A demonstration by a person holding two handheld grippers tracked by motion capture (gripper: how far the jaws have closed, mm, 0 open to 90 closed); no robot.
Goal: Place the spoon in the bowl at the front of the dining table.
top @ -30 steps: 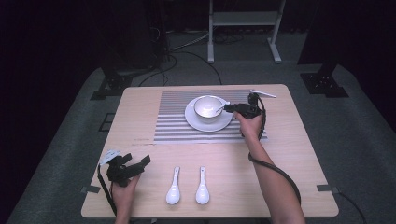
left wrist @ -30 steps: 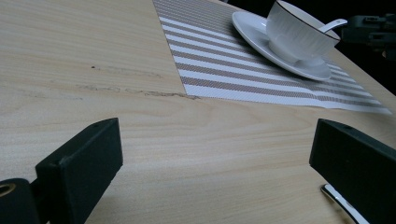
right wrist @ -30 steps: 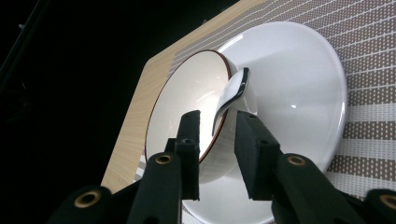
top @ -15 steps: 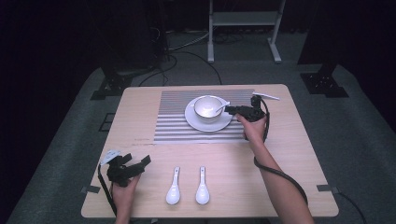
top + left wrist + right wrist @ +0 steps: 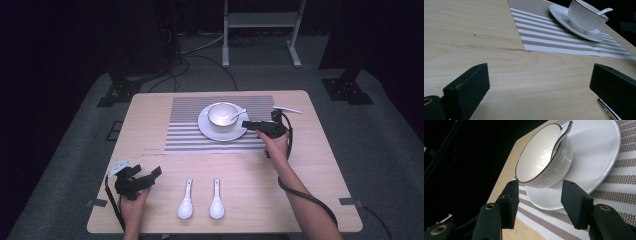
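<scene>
A white bowl [image 5: 223, 114] stands on a white saucer [image 5: 215, 131] on the striped placemat [image 5: 185, 135]. A spoon [image 5: 237, 115] leans inside the bowl with its handle over the rim. My right gripper [image 5: 247, 125] hovers just right of the saucer, pointing at the bowl [image 5: 541, 160]. Its jaws have just been opening and hold nothing; the spoon [image 5: 562, 135] rests free in the bowl. My left gripper [image 5: 155, 172] lies open near the table's front left, empty, jaws toward the bowl [image 5: 586, 15]. Two white spoons [image 5: 185, 200] [image 5: 216, 200] lie side by side near the front edge.
The wooden table [image 5: 310, 165] stands on a grey floor mat. Behind it are a metal rack [image 5: 260, 20], dark stands [image 5: 120, 90] [image 5: 347, 87] and floor cables. A cable trails from the right gripper along the forearm.
My right gripper has drawn back a little from the bowl toward the right, and its jaws stand wider. The spoon stays in the bowl. The left gripper has not moved.
</scene>
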